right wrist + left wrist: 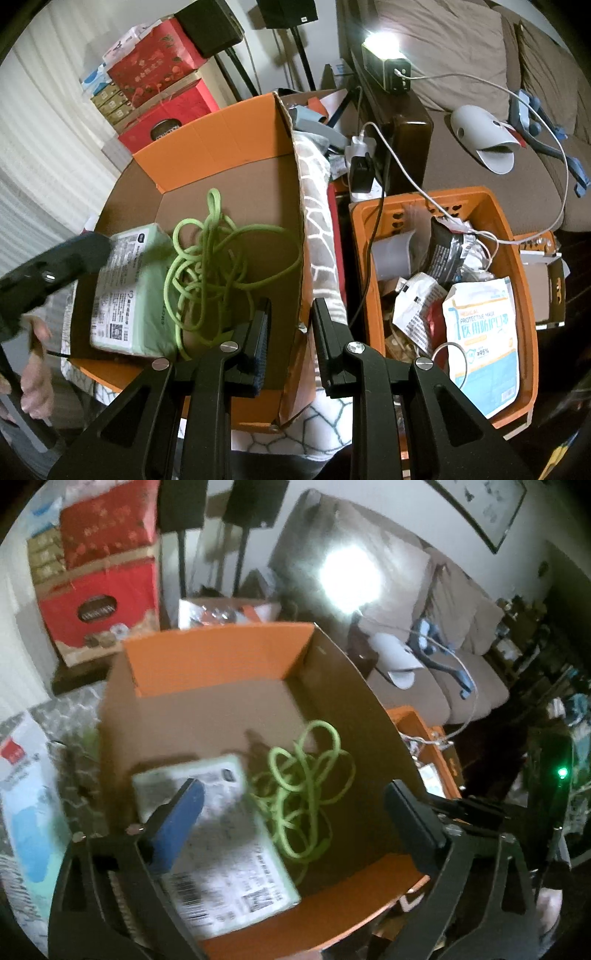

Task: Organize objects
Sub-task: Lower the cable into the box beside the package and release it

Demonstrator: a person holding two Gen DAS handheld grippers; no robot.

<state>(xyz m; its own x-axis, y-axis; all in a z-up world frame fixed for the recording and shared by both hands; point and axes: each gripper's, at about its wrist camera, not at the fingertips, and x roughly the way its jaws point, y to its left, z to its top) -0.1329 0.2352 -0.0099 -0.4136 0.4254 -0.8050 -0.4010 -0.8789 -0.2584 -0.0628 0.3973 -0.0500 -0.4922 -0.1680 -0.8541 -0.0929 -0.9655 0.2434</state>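
An open orange cardboard box (pixel 221 653) (pixel 221 140) holds a tangled green cable (pixel 306 775) (pixel 221 266) and a pale green printed packet (pixel 229 842) (pixel 136 295). My left gripper (pixel 295 812) hangs over the box, open wide. Nothing is between its fingers; the packet and cable lie below them. In the right wrist view, one of its dark fingers (pixel 85 247) shows over the packet's corner, with a hand (pixel 33 362) behind it. My right gripper (pixel 291 332) straddles the box's right wall (pixel 301 258), one finger inside and one outside, its jaws narrow on the wall.
To the right of the box stands an orange plastic basket (pixel 417 195), full of mask packs (pixel 480 332) and wrappers. A patterned blanket (pixel 317 206) lies between them. Chargers and white cables (pixel 362 166) sit behind, a brown sofa (pixel 480 74) further right. Red gift boxes (pixel 99 590) are stacked behind.
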